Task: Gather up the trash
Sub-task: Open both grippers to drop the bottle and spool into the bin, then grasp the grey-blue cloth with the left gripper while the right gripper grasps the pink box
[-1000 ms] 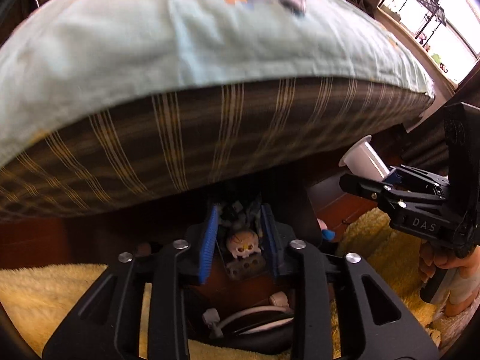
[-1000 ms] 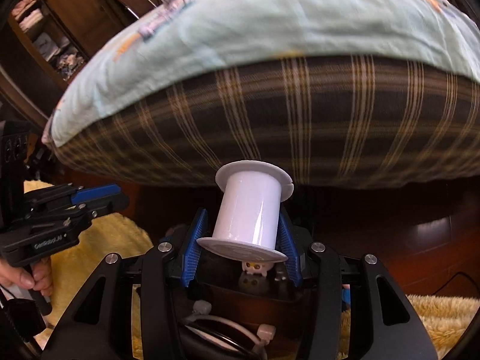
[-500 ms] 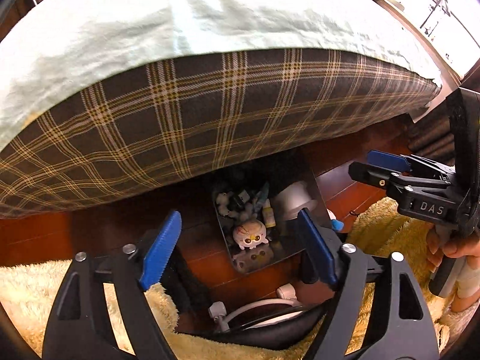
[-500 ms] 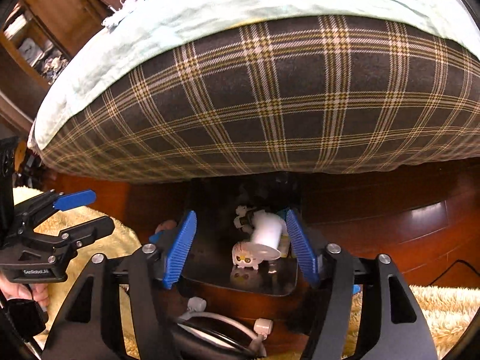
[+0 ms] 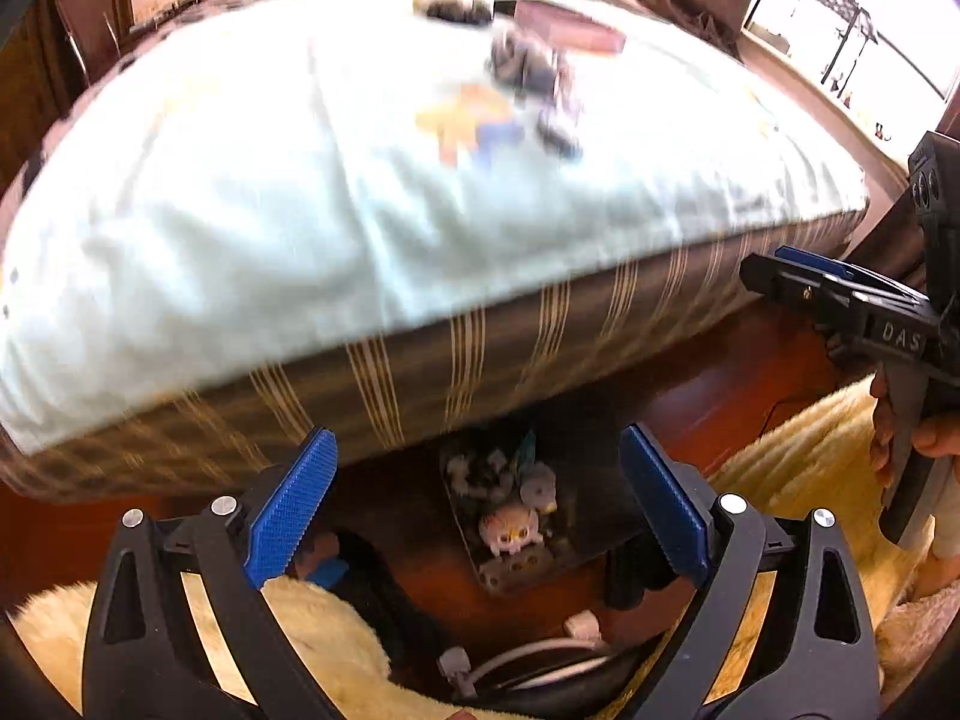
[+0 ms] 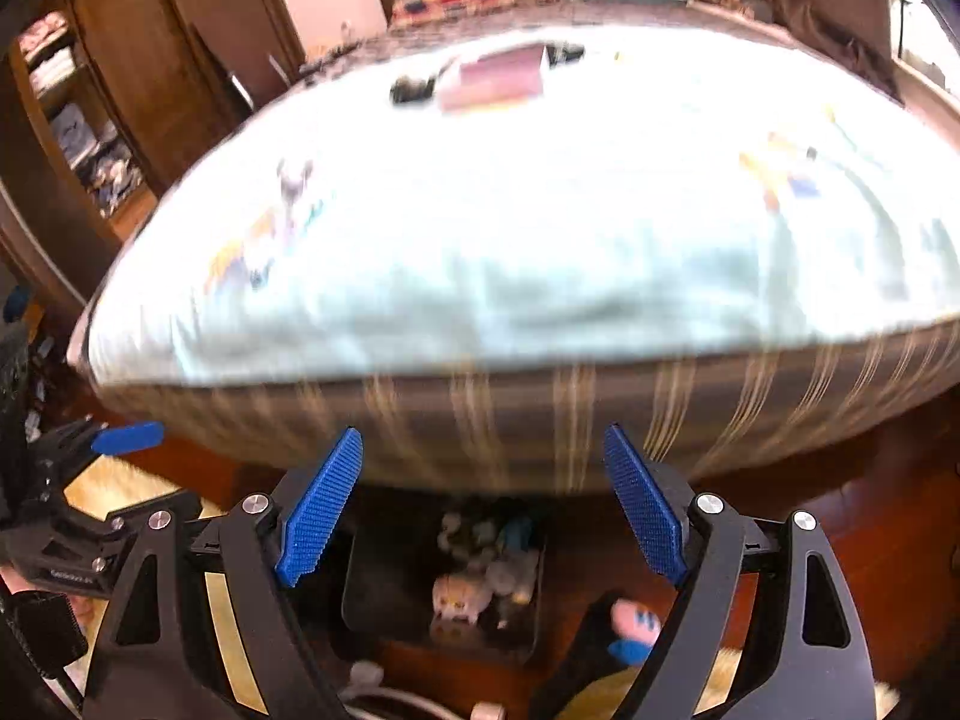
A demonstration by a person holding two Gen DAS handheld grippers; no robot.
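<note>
A dark bin (image 5: 594, 540) stands on the wooden floor at the bed's edge. In it lie a small cat-faced figure (image 5: 510, 531), a white spool (image 5: 538, 489) and other scraps. My left gripper (image 5: 477, 435) hovers above the bin, its jaws opening, with nothing between the blue pads. My right gripper (image 6: 481, 433) also hangs over the bin (image 6: 372, 594), its jaws opening and empty; the figure (image 6: 459, 597) and spool (image 6: 510, 573) lie below it. Each gripper shows in the other's view: the right gripper (image 5: 762, 267) and the left gripper (image 6: 150, 471).
The bed (image 5: 360, 192) carries a pale blue sheet with a pink box (image 5: 567, 30) and dark crumpled items (image 5: 534, 72). A cream shaggy rug (image 5: 798, 462) and a white cable (image 5: 528, 654) lie near the bin. A wardrobe (image 6: 120, 90) stands at the left.
The right gripper let the white spool go into the bin. Both sets of jaws spread wide and both grippers rose, so the bed's top has come into view.
</note>
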